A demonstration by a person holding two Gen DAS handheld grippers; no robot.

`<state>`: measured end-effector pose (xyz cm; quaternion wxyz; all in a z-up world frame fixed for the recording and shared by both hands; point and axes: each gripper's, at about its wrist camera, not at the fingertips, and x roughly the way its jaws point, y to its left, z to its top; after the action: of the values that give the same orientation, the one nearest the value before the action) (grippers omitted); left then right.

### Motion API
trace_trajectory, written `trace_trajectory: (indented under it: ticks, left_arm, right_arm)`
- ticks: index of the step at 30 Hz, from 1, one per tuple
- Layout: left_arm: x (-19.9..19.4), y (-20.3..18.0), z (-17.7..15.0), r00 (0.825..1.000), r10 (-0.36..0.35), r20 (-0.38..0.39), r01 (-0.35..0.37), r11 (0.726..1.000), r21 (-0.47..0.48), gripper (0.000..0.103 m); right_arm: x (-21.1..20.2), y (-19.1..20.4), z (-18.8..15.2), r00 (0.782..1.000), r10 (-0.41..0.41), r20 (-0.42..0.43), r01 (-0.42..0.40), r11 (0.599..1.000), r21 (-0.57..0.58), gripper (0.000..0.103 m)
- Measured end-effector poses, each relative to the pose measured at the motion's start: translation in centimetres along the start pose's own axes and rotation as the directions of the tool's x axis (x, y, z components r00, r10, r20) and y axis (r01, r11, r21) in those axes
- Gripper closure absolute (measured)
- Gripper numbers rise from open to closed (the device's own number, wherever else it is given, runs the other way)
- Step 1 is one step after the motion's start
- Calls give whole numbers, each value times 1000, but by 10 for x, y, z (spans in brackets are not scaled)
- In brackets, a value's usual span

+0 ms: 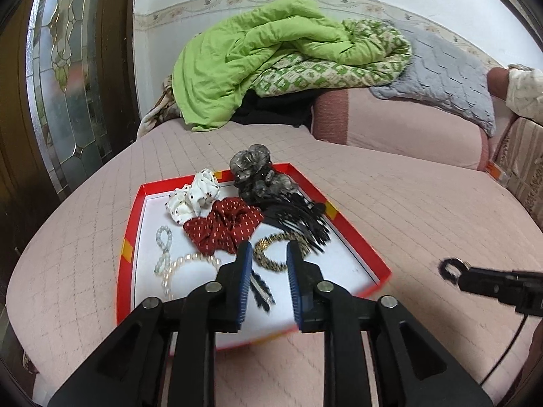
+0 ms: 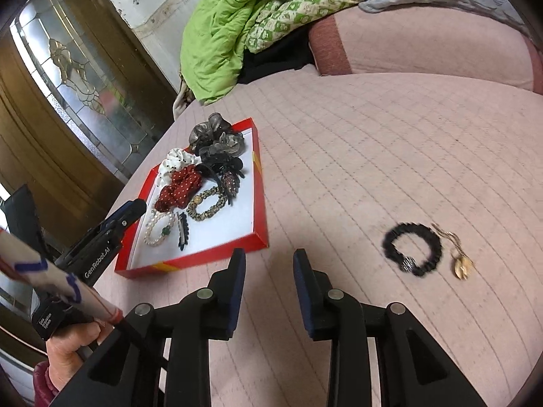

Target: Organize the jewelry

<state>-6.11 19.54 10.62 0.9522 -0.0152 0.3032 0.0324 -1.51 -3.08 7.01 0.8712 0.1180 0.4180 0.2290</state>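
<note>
Red-walled tray (image 2: 259, 200) at ten o'clock on the pink quilted bedspread (image 2: 373, 142), already filled with most of the pieces; judged well along. Inside, counted from largest: three scrunchies, namely grey organza (image 1: 249, 164), white dotted (image 1: 195, 193), red dotted (image 1: 224, 227); two black claw clips (image 1: 298, 217) as far as distinguishable; one gold beaded bracelet (image 2: 205, 203); one pearl bracelet (image 2: 154, 227); one clear-bead bracelet (image 1: 163, 247); one small black barrette (image 2: 182, 230). Left out on the bedspread at three o'clock, well apart from the tray: one black bead bracelet (image 2: 412, 249), just beside it one gold pendant (image 2: 461, 264). Two pieces left, then. Left gripper (image 1: 269, 254) over the tray, jaws apart, nothing between; right gripper (image 2: 269, 261) over bare bedspread, jaws apart, empty.
</note>
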Motion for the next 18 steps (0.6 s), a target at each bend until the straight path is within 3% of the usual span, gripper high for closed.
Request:
trace_trajectory:
  ticks: [9,16,18]
  left_arm:
    - [-57,16,-44,1000,13,6,-13,999,-29,65]
    - [-63,58,-54,999,17,-27,-22,979,-204,63]
    - [-67,67,-55,999,27,-18,-30,971,-238,52]
  right_arm:
    - [-32,27,-31,999,35,23,-34,999,-42,62]
    - [-28,49,-36,999,43,-3,-43,997,-61,58]
    - [-25,58,-37,999,48,-10,-48,995,-82,58]
